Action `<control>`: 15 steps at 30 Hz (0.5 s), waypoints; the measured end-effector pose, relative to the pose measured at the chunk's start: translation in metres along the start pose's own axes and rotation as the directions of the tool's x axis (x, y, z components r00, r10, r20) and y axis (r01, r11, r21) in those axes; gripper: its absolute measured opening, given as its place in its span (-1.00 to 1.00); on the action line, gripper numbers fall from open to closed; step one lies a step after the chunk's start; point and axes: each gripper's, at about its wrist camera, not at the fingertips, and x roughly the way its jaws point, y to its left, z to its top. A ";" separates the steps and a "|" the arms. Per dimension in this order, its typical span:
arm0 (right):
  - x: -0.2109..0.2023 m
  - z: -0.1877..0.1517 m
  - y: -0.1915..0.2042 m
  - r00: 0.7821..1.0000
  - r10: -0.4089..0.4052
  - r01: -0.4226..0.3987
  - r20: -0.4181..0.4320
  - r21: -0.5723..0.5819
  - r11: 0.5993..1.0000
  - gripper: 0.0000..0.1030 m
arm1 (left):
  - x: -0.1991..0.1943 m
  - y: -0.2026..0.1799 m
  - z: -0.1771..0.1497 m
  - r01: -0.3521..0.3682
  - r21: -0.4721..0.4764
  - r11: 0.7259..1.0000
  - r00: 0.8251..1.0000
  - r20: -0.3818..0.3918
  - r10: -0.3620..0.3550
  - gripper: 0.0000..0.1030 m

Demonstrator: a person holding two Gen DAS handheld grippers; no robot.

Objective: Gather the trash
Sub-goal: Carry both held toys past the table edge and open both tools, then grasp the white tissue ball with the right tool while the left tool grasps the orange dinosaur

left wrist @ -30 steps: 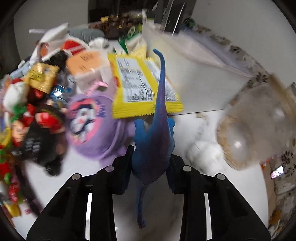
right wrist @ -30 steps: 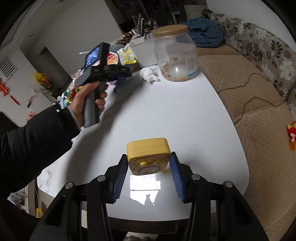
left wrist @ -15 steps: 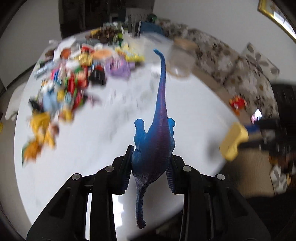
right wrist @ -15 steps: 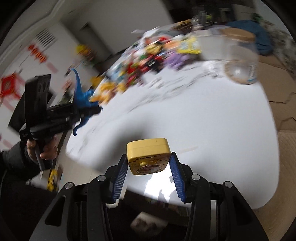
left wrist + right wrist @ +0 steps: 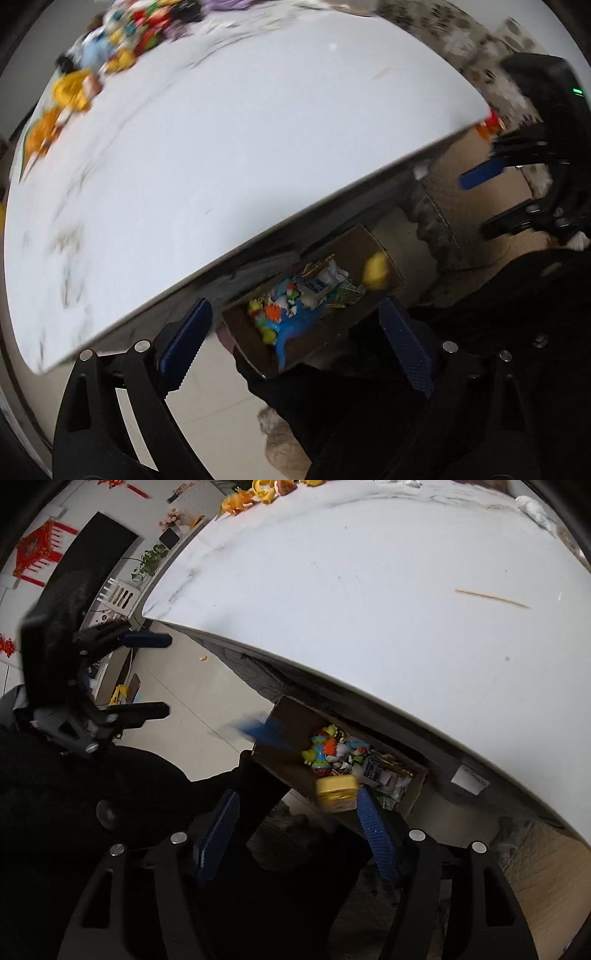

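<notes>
blue dinosaur (image 5: 295, 326) lies in cardboard box (image 5: 384, 254) under tabletop (image 5: 221, 147) edge | yellow case (image 5: 337, 788) blurred over my box | left tool (image 5: 295, 339) spread, empty | right tool (image 5: 295, 827) spread, empty

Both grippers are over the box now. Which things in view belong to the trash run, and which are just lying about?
Part of the job:
- cardboard box under the table edge, holding trash
- blue dinosaur in the box
- yellow case, blurred, over the box
- left gripper and right gripper, both open
- heap of wrappers on the white table

Lying about:
- thin wooden stick
- sofa
</notes>
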 end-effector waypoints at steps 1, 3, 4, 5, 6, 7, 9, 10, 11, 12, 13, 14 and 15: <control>-0.006 0.002 0.000 1.000 0.000 0.000 0.023 0.001 1.000 0.28 | -0.004 0.005 0.001 -0.001 -0.021 1.000 1.000 0.013 0.002 0.74; -0.029 0.015 -0.005 0.994 -0.034 0.034 0.107 -0.002 0.999 0.34 | -0.015 0.020 0.007 -0.021 -0.069 0.997 0.998 0.051 0.025 0.74; -0.042 0.026 -0.011 0.985 -0.072 0.073 0.158 -0.002 0.997 0.38 | -0.019 0.026 0.010 -0.023 -0.083 0.996 0.997 0.066 0.028 0.74; -0.052 0.040 -0.018 0.971 -0.122 0.124 0.205 0.004 0.992 0.41 | -0.026 0.032 0.014 -0.028 -0.103 0.994 0.995 0.090 0.037 0.74; -0.058 0.050 -0.023 0.960 -0.156 0.158 0.231 0.009 0.987 0.41 | -0.033 0.040 0.021 -0.042 -0.127 0.991 0.992 0.113 0.056 0.74; -0.067 0.070 -0.033 0.935 -0.214 0.216 0.281 0.023 0.976 0.41 | -0.037 0.042 0.021 -0.046 -0.139 0.989 0.990 0.124 0.064 0.74; -0.078 0.106 -0.054 0.876 -0.326 0.322 0.356 0.073 0.944 0.41 | -0.047 0.054 0.031 -0.047 -0.194 0.980 0.983 0.165 0.080 0.74; -0.083 0.132 -0.068 0.825 -0.413 0.400 0.385 0.119 0.909 0.41 | -0.053 0.063 0.037 -0.040 -0.234 0.971 0.979 0.188 0.086 0.74; -0.085 0.151 -0.079 0.803 -0.447 0.430 0.394 0.135 0.893 0.41 | -0.055 0.067 0.039 -0.033 -0.260 0.965 0.976 0.199 0.087 0.74; -0.086 0.171 -0.089 0.776 -0.489 0.471 0.399 0.150 0.869 0.41 | -0.058 0.073 0.041 -0.027 -0.294 0.955 0.974 0.209 0.092 0.74; -0.086 0.196 -0.105 0.736 -0.548 0.527 0.398 0.170 0.832 0.41 | -0.061 0.080 0.044 -0.023 -0.331 0.943 0.972 0.214 0.099 0.74; -0.085 0.215 -0.114 0.712 -0.579 0.560 0.397 0.176 0.809 0.40 | -0.064 0.084 0.046 -0.017 -0.357 0.934 0.971 0.217 0.101 0.74; -0.083 0.232 -0.124 0.696 -0.605 0.589 0.386 0.175 0.789 0.35 | -0.066 0.088 0.044 -0.010 -0.378 0.926 0.970 0.221 0.100 0.74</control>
